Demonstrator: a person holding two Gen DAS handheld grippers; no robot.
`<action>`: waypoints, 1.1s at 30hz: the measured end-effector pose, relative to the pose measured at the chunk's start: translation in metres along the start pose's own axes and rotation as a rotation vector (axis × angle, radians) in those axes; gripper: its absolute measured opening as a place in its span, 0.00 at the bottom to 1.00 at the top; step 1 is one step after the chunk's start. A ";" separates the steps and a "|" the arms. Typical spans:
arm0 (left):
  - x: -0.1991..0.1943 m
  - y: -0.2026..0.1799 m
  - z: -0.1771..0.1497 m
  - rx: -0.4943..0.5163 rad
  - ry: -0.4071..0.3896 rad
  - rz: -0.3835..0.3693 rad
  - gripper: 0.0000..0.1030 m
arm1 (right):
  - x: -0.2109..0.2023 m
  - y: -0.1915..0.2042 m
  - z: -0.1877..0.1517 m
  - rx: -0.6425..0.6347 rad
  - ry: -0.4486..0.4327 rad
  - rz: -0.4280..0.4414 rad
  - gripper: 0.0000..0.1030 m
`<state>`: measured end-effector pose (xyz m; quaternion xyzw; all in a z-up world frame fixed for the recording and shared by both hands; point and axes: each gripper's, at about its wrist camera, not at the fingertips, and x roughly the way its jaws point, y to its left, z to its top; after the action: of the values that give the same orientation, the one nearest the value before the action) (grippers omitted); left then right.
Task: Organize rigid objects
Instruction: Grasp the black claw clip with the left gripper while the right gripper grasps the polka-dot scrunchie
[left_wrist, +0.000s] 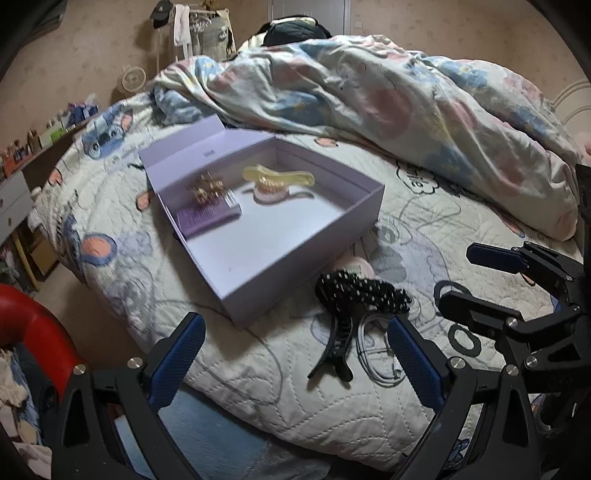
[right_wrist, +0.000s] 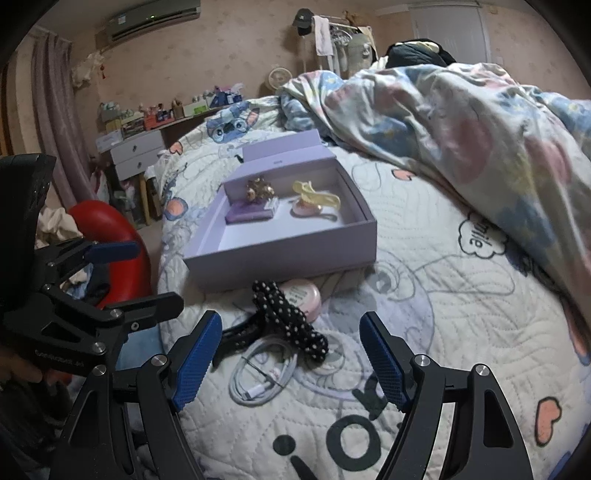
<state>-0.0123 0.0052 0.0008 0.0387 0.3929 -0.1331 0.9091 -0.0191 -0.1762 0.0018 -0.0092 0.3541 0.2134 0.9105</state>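
- Quilted bed (right_wrist: 461, 314), rumpled duvet (right_wrist: 461, 122); dresser (right_wrist: 136, 155) by wall.
- Box (right_wrist: 280, 254) on bed, clips inside blurred.
- Dotted clip (right_wrist: 291, 321), cable (right_wrist: 258, 376) before box.
- Left tool (left_wrist: 295, 354), right tool (right_wrist: 291, 362): wide, empty.

Bedroom surroundings, non-task items only.
Crumpled floral duvet (left_wrist: 388, 110) lies across the quilted cartoon bedspread (right_wrist: 461, 314) from 12 to 3 o'clock. Wall air conditioner (right_wrist: 153, 18) at 11 o'clock; white drawer unit (right_wrist: 138, 153), cluttered shelf (right_wrist: 162, 110), small fan (right_wrist: 277, 76), clothes rack (right_wrist: 340, 33) behind.
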 end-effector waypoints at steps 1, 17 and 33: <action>0.003 0.001 -0.002 0.000 0.007 -0.005 0.98 | 0.002 -0.001 -0.001 0.002 0.006 0.001 0.75; 0.043 0.007 -0.020 -0.051 0.106 -0.040 0.98 | 0.045 -0.022 -0.016 0.039 0.114 0.023 0.70; 0.056 0.025 -0.019 -0.087 0.133 -0.012 0.98 | 0.095 -0.014 -0.003 -0.027 0.204 0.130 0.24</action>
<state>0.0175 0.0203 -0.0542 0.0055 0.4580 -0.1183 0.8811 0.0474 -0.1532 -0.0638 -0.0204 0.4420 0.2748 0.8536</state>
